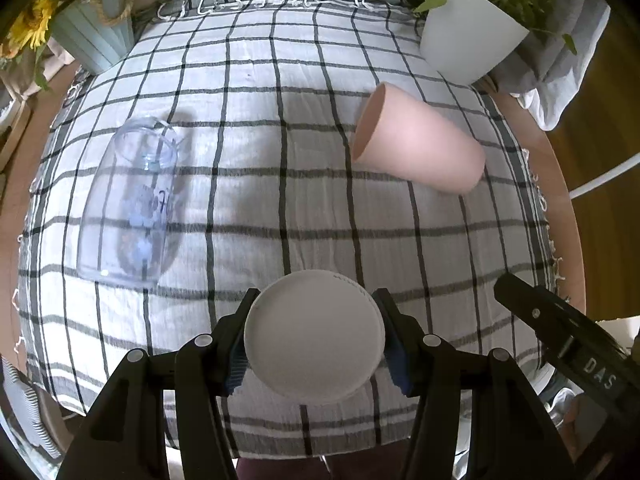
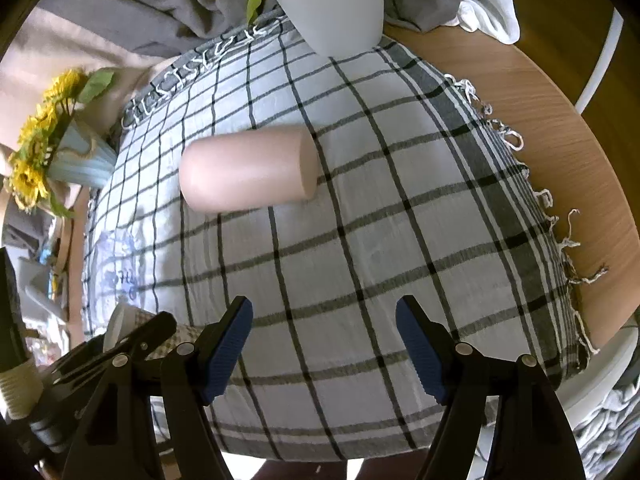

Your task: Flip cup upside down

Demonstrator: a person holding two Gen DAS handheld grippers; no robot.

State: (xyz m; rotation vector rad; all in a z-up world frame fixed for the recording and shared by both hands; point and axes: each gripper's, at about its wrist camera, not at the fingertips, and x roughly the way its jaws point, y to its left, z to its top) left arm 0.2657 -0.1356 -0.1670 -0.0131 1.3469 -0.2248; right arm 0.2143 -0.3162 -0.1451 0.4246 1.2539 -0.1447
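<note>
My left gripper (image 1: 315, 344) is shut on a white paper cup (image 1: 315, 336), whose flat round bottom faces the camera; the cup is held upside down over the checked cloth (image 1: 280, 168). The same cup and the left gripper show at the lower left of the right wrist view (image 2: 128, 328). A pink cup (image 1: 416, 144) lies on its side on the cloth, also in the right wrist view (image 2: 248, 170). A clear glass (image 1: 132, 200) stands upside down at left. My right gripper (image 2: 324, 344) is open and empty above the cloth.
A white plant pot (image 1: 468, 36) stands at the back right, also in the right wrist view (image 2: 332, 0). A pale blue vase with sunflowers (image 1: 92, 28) stands at the back left. The round wooden table edge (image 2: 560, 128) lies right of the cloth.
</note>
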